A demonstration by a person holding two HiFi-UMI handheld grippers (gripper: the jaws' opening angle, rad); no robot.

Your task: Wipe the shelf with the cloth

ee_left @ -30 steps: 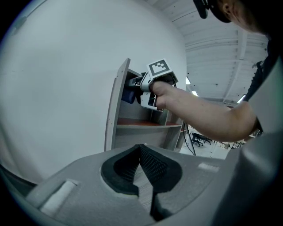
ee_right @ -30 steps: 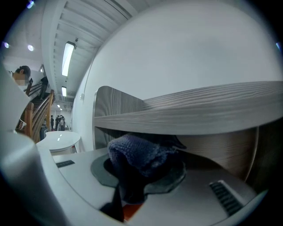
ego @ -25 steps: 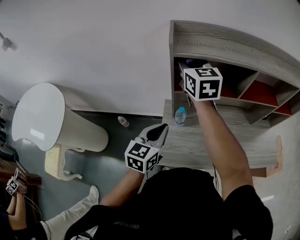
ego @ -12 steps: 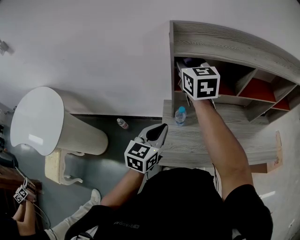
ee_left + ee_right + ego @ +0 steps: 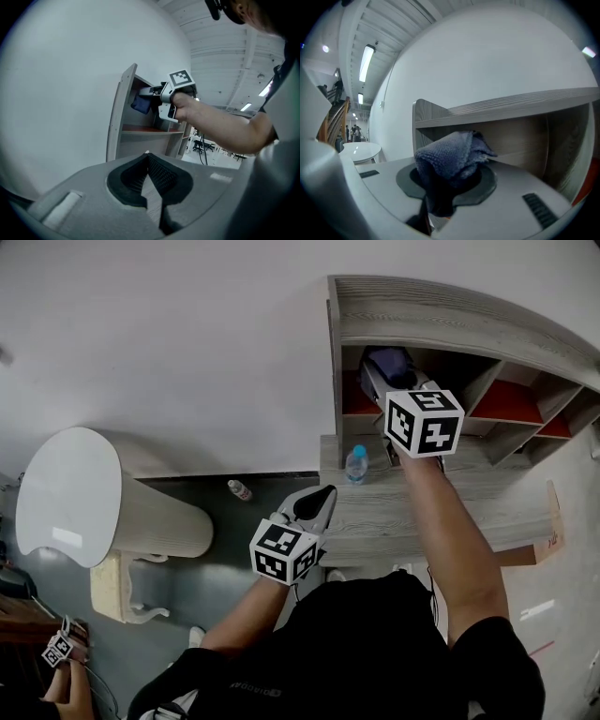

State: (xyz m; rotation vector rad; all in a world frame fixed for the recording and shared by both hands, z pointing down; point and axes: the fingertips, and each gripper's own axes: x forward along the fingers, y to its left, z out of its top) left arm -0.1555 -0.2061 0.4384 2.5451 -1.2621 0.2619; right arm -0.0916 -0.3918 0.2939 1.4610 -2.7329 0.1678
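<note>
black short-sleeved t-shirt (image 5: 375, 643), black-and-white marker cubes (image 5: 424, 423)

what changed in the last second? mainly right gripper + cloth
The right gripper, jaws shut on the cloth, slid rightward in the top-left compartment of the shelf and slightly back toward the person, so more cloth shows beyond its marker cube. Nothing was taken or let go. The left gripper stayed low in front of the shelf, jaws shut and empty. The water bottle stayed on the ledge.
</note>
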